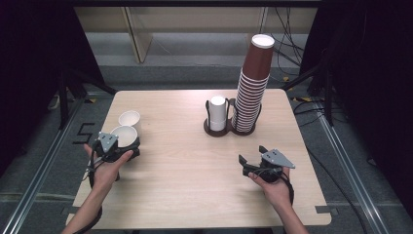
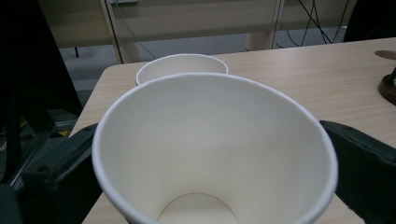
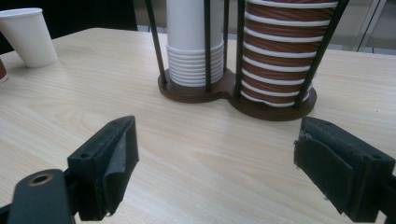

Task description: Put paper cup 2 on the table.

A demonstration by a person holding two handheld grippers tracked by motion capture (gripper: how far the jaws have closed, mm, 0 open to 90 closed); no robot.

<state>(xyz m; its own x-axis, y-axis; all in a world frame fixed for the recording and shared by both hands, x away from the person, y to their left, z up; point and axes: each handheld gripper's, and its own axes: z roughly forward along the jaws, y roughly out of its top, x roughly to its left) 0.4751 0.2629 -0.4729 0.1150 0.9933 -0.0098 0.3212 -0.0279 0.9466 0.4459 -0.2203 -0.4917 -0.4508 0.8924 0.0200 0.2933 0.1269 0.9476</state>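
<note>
I see matt white paper cups (image 2: 215,140), a pale wood-grain table (image 1: 185,165), a glossy dark wooden holder (image 3: 233,95), and brown paper cups (image 1: 253,92).

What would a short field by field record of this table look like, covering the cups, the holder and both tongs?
Table: light wood
Near white paper cup: upright, between the left tongs' jaws
Left tongs: open wide, one jaw on each side of that cup
Far white paper cup: upright, just behind it
Cup holder: dark, white cup stack beside taller brown cup stack
Right tongs: open, empty, facing the holder
</note>
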